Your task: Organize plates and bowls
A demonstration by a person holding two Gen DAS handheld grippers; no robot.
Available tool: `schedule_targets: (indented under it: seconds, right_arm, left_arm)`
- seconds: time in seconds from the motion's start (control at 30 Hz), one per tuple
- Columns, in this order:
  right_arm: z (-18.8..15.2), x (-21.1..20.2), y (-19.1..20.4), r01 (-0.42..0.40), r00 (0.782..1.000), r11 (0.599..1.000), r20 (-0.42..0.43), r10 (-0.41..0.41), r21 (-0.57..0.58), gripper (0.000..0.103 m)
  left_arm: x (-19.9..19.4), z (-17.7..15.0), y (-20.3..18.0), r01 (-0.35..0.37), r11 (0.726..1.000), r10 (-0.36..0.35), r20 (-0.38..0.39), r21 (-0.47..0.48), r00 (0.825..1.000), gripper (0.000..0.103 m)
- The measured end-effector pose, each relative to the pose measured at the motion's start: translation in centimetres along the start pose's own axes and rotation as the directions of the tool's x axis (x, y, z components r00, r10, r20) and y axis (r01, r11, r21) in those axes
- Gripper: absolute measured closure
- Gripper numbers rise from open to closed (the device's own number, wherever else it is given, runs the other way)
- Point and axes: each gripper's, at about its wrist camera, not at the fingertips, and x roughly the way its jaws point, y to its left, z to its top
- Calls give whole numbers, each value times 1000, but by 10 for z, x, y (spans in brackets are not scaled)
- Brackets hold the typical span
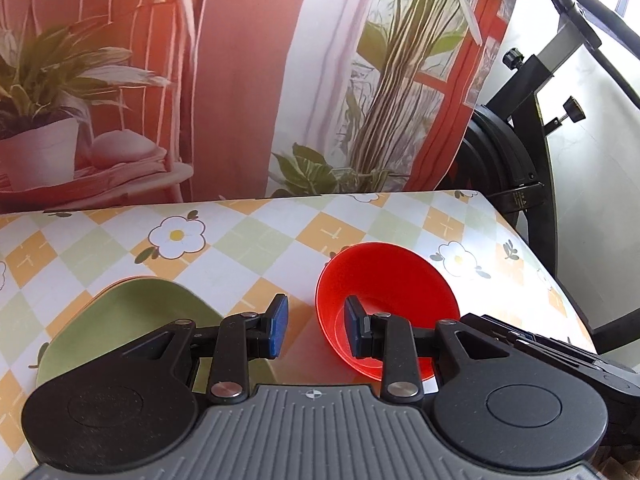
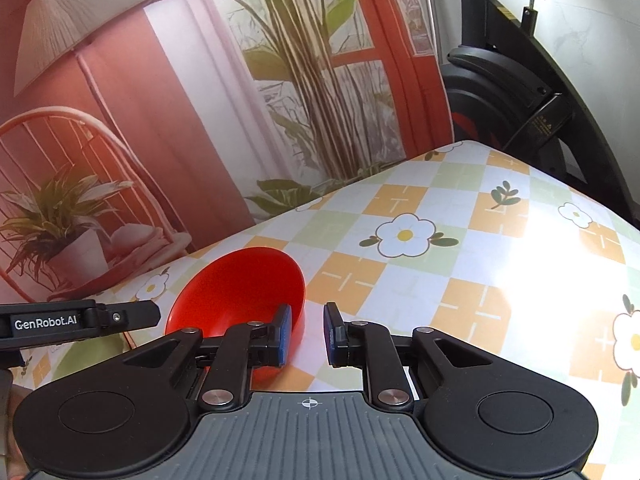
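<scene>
The round red plastic bowl probably straddled the spread left hand-held gripper's right finger; the spread right hand-held gripper likewise, empty.

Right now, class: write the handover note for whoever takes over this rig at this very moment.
Left gripper: open, empty, just left of the red bowl.
Right gripper: open, empty, with the bowl's right rim between its fingers.
Red bowl: on the checked tablecloth, tipped so its opening shows.
Green plate: flat on the cloth, left of the bowl.
Done: nothing stacked.
Left: grasp the bowl, then probably set it with the plate.
</scene>
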Motion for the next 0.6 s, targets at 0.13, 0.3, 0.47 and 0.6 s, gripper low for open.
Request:
schedule_targets:
  seconds: [0.13, 0.3, 0.47, 0.6]
  right_arm:
    - [2, 10, -1, -15, 1000, 1000, -7, 15, 2, 86]
    - [2, 17, 0, -39, 999, 999, -17, 39, 1, 86]
    - [-1, 21, 3, -55, 998, 998, -30, 55, -7, 93]
    - [-1, 18, 3, -66, 998, 998, -24, 66, -12, 95]
  left_arm:
    - [14, 4, -5, -6, 1000, 6, -20, 9, 1000, 71]
    - [23, 2, -2, -6, 1000, 6, -38, -3, 999, 71]
    - [31, -3, 0, -8, 1000, 6, -75, -22, 997, 74]
    - [27, -8, -2, 1, 1000, -1, -75, 3, 997, 86]
